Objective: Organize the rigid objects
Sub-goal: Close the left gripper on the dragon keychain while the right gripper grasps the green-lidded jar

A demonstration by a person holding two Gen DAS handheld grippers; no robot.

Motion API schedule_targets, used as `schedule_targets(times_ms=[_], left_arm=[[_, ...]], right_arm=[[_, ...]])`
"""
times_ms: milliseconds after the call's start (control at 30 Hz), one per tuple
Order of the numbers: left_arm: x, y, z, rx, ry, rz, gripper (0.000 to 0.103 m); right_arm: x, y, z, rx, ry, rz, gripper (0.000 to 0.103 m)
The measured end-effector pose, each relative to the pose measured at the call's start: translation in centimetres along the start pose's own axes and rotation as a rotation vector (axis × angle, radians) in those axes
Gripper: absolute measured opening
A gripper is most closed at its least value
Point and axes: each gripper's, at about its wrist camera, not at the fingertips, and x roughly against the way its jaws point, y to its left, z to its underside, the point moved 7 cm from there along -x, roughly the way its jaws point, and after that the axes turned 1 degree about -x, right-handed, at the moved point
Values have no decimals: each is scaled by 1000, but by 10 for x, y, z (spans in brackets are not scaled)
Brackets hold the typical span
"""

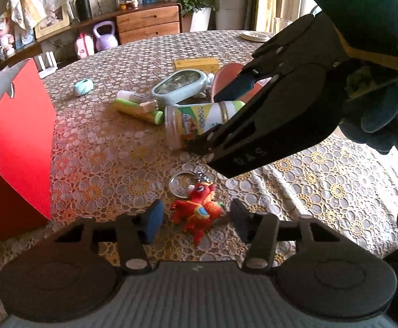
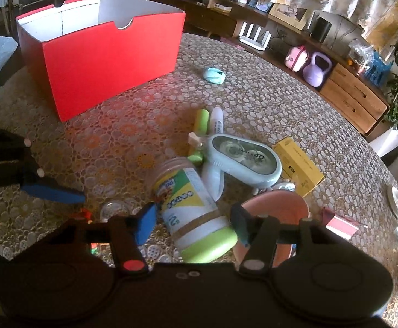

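Jar: a plastic jar point(image 2: 192, 210) with a lime green lid lies on its side on the table point(image 2: 253, 104), pretty much in the middle of the clutter. Its long axis runs from the lid end, nearest the right wrist camera, up and away toward the clear bottom end, leaning a bit left in that view.

Keychain: a red dragon keychain point(image 1: 196, 213) lies flat on the lace cloth, ring end pointing away from the left camera, body and legs toward it.

Right gripper point(image 2: 193, 222): tilted down over the jar, fingers straddling it near the lid end. The jaws are partway apart, blue pad close on the left of the jar; can't tell if either pad actually touches it.

Left gripper point(image 1: 196, 220): angled down at the table, jaws partly apart with the keychain sitting between the fingers. There's a visible gap on both sides, so not pinching.

Box: a red box point(image 2: 103, 63) with a white inside stands open-topped, well apart from the pile, on the far left.

Other stuff: a pale blue oval case point(image 2: 244, 158), a green tube point(image 2: 201, 121) and a yellow packet point(image 2: 298, 165) lie just beyond the jar; a pink bowl point(image 2: 278, 205) sits right beside it.
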Motion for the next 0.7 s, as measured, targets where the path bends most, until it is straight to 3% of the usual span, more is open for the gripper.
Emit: schedule_targets(times_ms=[100, 367, 700], left_arm=[[0, 0, 0, -5, -2, -1, 40], [1, 7, -2, -21, -13, -31, 39], [19, 38, -13, 76, -38, -57, 39]], right_arm=[[2, 2, 0, -15, 1, 18, 54], [12, 10, 0, -68, -29, 42, 49], [41, 3, -9, -169, -96, 77, 43]])
